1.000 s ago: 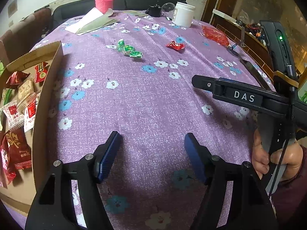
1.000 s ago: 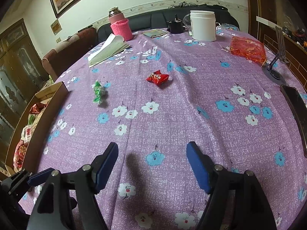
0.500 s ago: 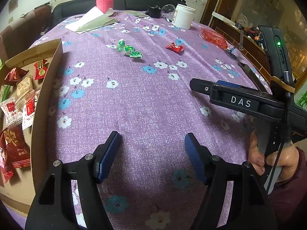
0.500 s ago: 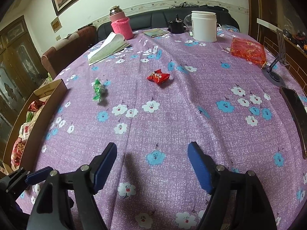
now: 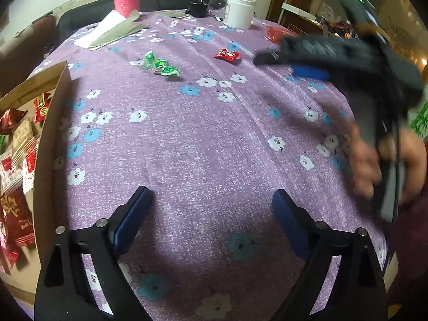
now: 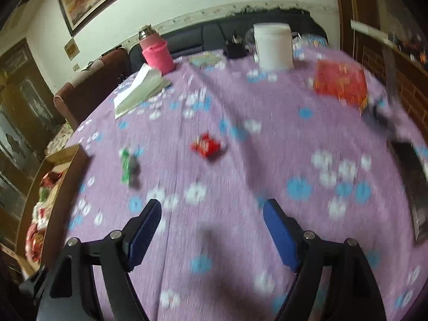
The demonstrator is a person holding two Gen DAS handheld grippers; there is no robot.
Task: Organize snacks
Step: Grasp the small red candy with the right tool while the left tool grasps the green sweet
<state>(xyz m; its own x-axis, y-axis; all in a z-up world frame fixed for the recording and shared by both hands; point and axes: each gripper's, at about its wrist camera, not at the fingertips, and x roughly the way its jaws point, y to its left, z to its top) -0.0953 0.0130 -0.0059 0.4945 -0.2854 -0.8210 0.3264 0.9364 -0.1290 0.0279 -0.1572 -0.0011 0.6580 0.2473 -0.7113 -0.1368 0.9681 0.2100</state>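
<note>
Two loose snacks we see mid-cloth: red snack (image 5: 227,55), crinkled, lying crosswise; green snack (image 5: 160,65), twisted foil. Our left gripper (image 5: 210,211) just opened wide, empty; right gripper (image 6: 212,230) gapes, empty.

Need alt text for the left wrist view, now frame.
The left tool, blue pads open and empty, hangs over a purple floral tablecloth. Crinkled green candy wrappers and a red snack packet lie further away; a cardboard box of snacks sits left, the blurred right tool at right.
</note>
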